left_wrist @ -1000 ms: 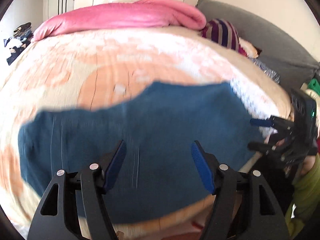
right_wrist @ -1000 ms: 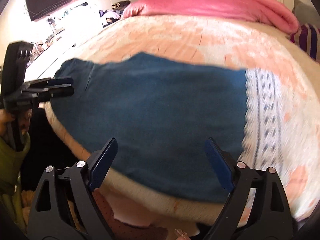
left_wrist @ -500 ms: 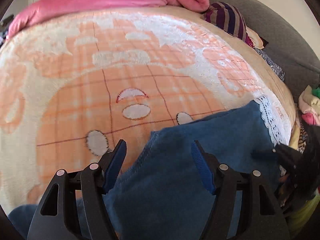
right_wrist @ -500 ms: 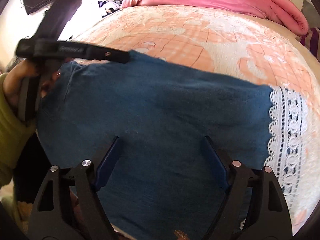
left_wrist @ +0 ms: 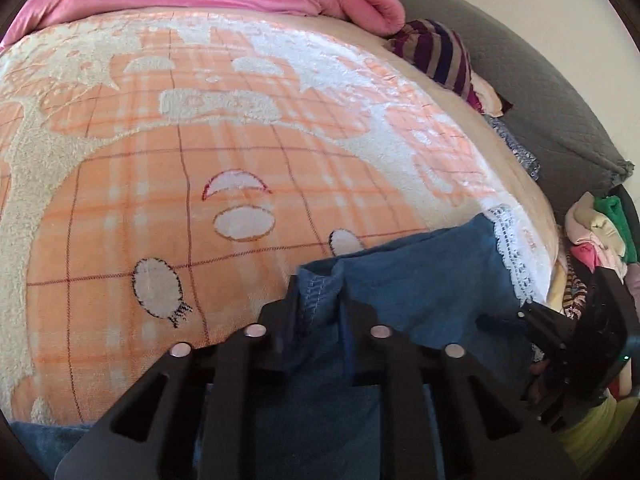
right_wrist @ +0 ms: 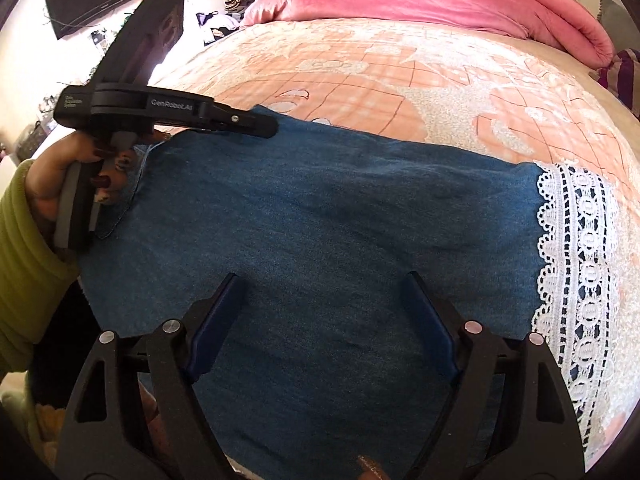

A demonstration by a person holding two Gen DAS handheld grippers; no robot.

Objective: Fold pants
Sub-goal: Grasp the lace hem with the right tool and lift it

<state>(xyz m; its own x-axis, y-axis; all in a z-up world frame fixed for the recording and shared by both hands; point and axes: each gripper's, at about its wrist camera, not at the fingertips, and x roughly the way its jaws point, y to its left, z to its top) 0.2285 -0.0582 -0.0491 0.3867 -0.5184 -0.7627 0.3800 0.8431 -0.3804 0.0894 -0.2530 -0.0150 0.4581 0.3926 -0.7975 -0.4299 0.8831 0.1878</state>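
Note:
Blue denim pants [right_wrist: 340, 216] with a white lace hem [right_wrist: 576, 264] lie flat on the near side of the bed. My left gripper [left_wrist: 320, 300] is shut on the far edge of the pants [left_wrist: 420, 280], a fold of denim pinched between its fingers. It also shows in the right wrist view [right_wrist: 264, 126], at the pants' far left edge. My right gripper [right_wrist: 324, 316] is open above the middle of the pants, holding nothing. It shows at the right edge of the left wrist view [left_wrist: 532, 320].
An orange and cream patterned blanket [left_wrist: 200, 140] covers the bed. A pink duvet [right_wrist: 440, 0] lies rolled along the far side. A striped cushion [left_wrist: 440, 56] and grey headboard [left_wrist: 540, 92] are at right. Piled clothes [left_wrist: 600, 236] sit beside the bed.
My left gripper moved in over the pants' far edge and shut on the denim. My right gripper moved closer over the pants and stayed open.

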